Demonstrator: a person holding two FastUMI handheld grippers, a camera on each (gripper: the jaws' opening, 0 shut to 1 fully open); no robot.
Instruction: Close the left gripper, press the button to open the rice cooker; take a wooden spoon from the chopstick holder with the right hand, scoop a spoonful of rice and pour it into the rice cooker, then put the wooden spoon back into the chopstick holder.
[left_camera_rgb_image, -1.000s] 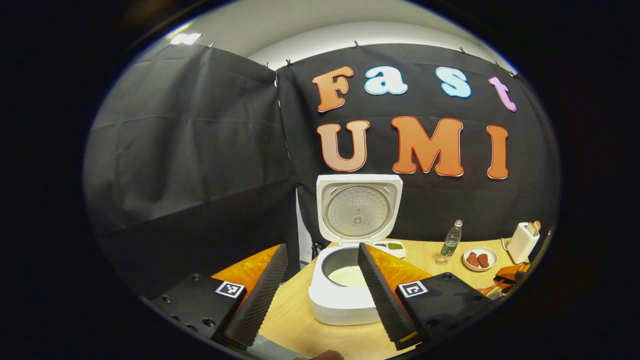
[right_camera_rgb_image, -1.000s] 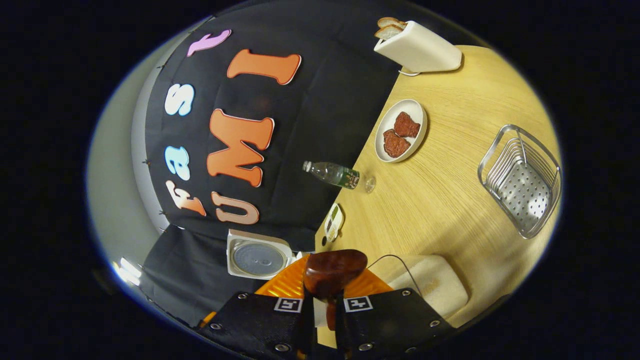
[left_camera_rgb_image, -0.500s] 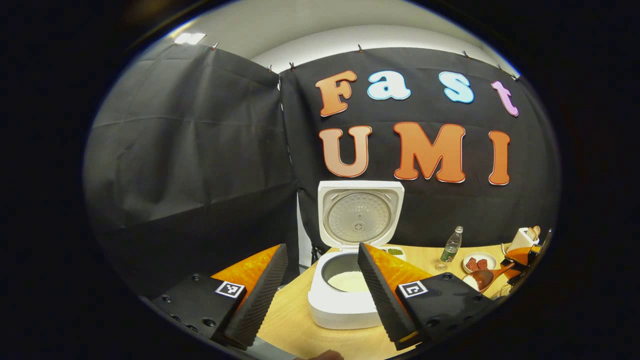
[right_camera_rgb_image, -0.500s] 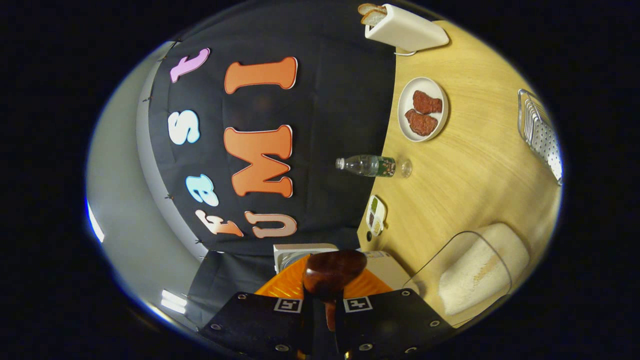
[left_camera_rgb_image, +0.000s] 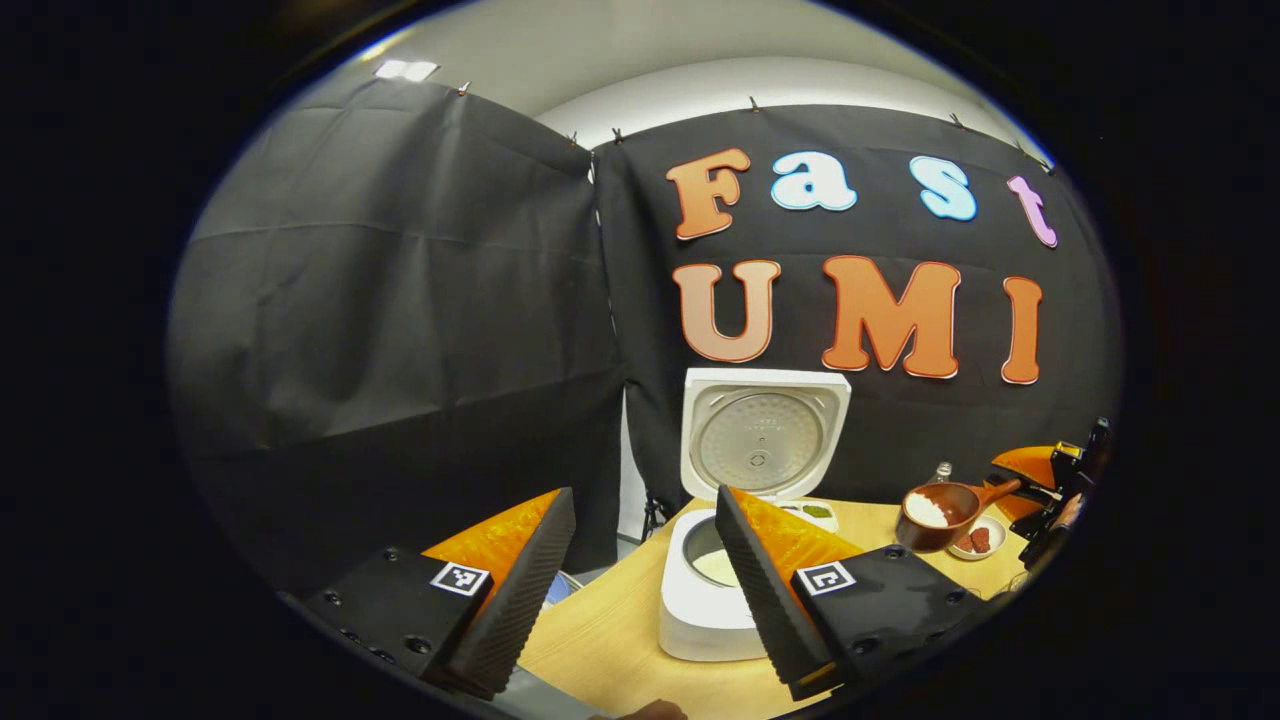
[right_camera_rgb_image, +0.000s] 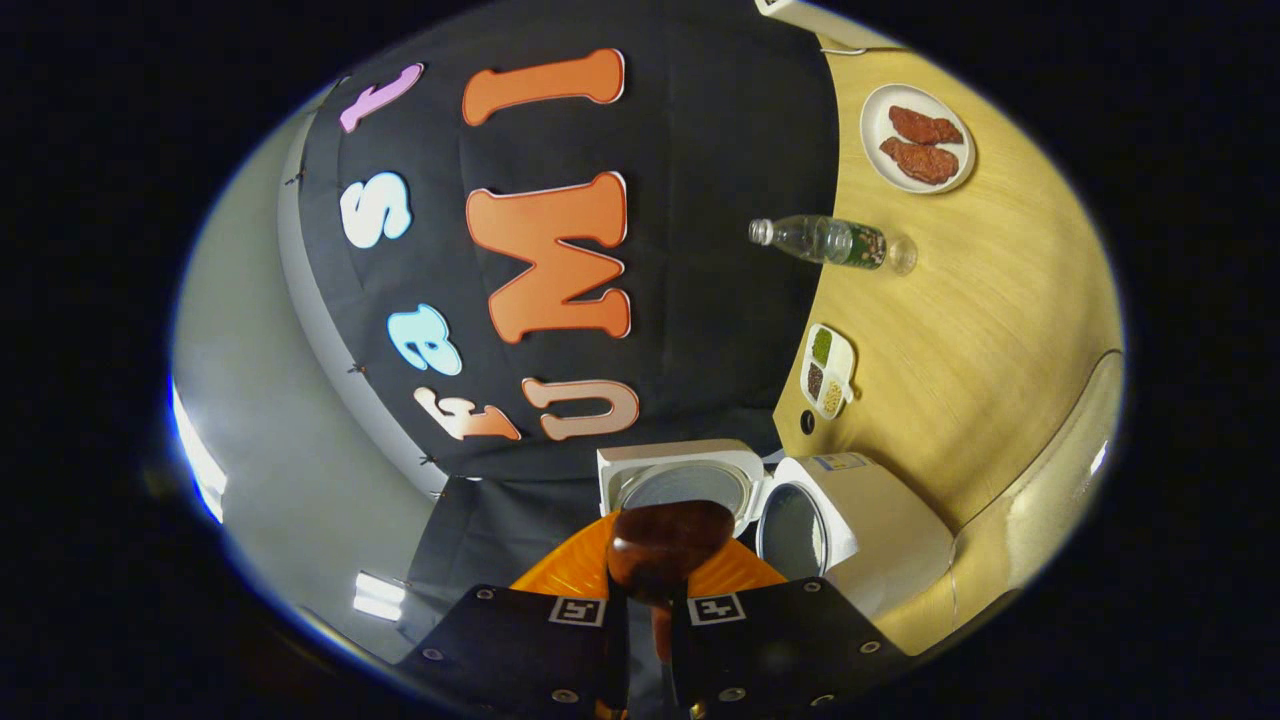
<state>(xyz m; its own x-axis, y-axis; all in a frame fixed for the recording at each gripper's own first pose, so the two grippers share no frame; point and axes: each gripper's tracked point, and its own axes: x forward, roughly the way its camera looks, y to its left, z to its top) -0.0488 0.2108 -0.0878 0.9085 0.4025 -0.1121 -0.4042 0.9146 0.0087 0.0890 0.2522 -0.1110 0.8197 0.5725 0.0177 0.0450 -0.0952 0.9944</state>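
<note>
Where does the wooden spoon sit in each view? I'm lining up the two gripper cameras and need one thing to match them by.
Left gripper view: the wooden spoon is at the right, in the air above the table, bowl up with rice in it, beside the rice cooker.
Right gripper view: the spoon is at bottom centre, its handle clamped between the right gripper fingers.
Shared landmark: the rice cooker's raised lid.
</note>
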